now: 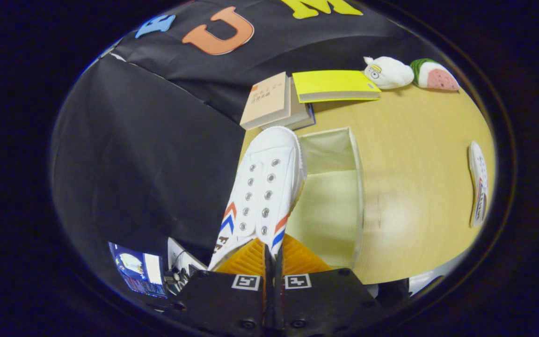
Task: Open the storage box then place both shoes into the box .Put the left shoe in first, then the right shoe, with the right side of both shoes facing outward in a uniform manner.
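A recording booth dressed as a home corner is showing here: black cloth [148, 154] is hanging as the wall behind a light wooden table [419, 187]. Household odds and ends are lying on the tabletop, with stacked books [274, 103], a yellow book [332, 85] and two soft toys, one white [388, 72], one watermelon-shaped [435, 75]. A fabric storage box [339, 187] is standing open among them. Beside the table, a lit screen [138, 269] and cabling are glowing, hinting at test equipment.
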Tool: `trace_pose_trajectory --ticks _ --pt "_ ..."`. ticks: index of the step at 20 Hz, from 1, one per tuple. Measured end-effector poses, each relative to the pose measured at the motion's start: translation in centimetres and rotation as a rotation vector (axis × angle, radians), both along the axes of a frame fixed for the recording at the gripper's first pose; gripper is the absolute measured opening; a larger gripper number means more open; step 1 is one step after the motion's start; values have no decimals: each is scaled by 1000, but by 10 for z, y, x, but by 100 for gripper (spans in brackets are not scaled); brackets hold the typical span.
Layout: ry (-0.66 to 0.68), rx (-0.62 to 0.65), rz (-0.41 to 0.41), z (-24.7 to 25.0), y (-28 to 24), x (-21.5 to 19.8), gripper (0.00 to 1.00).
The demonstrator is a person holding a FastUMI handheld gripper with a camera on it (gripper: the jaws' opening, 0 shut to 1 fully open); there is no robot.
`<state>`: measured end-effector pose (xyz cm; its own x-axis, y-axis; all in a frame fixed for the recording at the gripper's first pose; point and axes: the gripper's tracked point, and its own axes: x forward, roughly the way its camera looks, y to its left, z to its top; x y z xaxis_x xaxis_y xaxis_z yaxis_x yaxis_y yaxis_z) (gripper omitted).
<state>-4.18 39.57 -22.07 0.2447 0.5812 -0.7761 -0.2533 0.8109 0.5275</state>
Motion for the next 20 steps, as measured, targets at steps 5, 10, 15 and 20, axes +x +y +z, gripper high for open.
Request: trace_pose_trajectory --ticks 5,10,15,20 --pt "74 -108 -10 -51 17 8 5" --pt "170 -153 -20 -80 32 7 5" --pt "249 -145 -47 -100 43 6 6" --pt "183 -115 -20 -81 46 12 64"
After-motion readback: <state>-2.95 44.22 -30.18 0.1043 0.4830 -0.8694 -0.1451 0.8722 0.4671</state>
